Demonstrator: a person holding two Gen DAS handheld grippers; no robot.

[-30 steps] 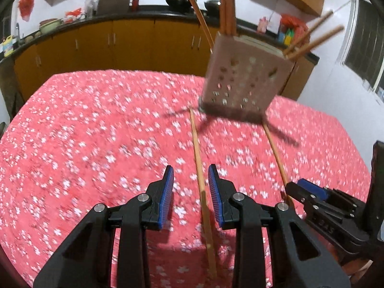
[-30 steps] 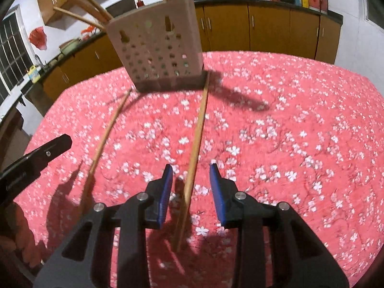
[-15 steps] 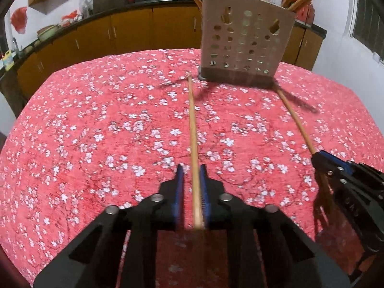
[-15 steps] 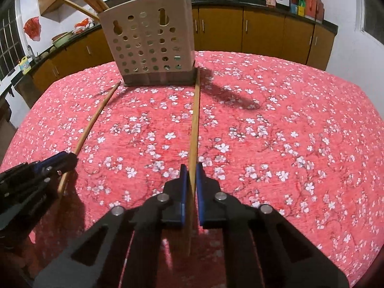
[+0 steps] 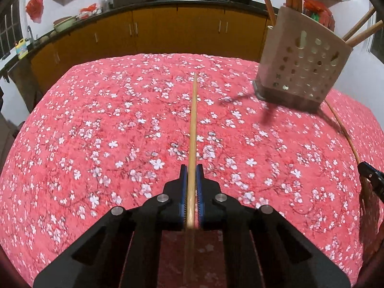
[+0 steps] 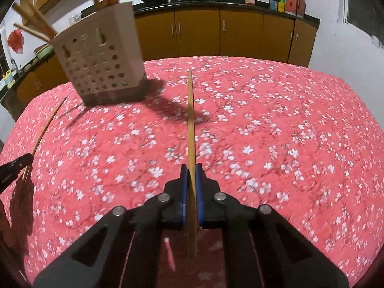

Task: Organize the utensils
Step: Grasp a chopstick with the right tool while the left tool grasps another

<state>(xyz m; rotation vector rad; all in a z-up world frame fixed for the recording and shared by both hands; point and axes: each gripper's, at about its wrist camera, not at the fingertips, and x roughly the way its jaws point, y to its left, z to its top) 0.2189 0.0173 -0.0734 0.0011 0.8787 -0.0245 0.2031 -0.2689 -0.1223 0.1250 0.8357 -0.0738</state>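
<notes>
Left wrist view: the left gripper (image 5: 191, 187) is clamped tight on a wooden chopstick (image 5: 193, 129), its blue pads (image 5: 183, 187) pressed against both sides of the shaft. The stick runs straight forward from between the fingers, its tip out over the red floral tablecloth (image 5: 96, 132). A perforated beige holder (image 5: 302, 72) stands to the upper right with several chopsticks poking out of its top. At the right edge the tip of the right gripper (image 5: 370, 177) shows, with its own stick (image 5: 340, 124) reaching toward the holder's base. In the right wrist view the right gripper (image 6: 191, 184) is likewise closed hard on that second chopstick (image 6: 190, 120), which points forward above the cloth (image 6: 288, 132); its near end juts back past the pads (image 6: 198, 187). The holder (image 6: 100, 60) sits upper left. The left gripper (image 6: 14, 168) appears at the left edge with its stick (image 6: 45, 127). Brown cabinets (image 6: 240, 31) line the wall behind.
</notes>
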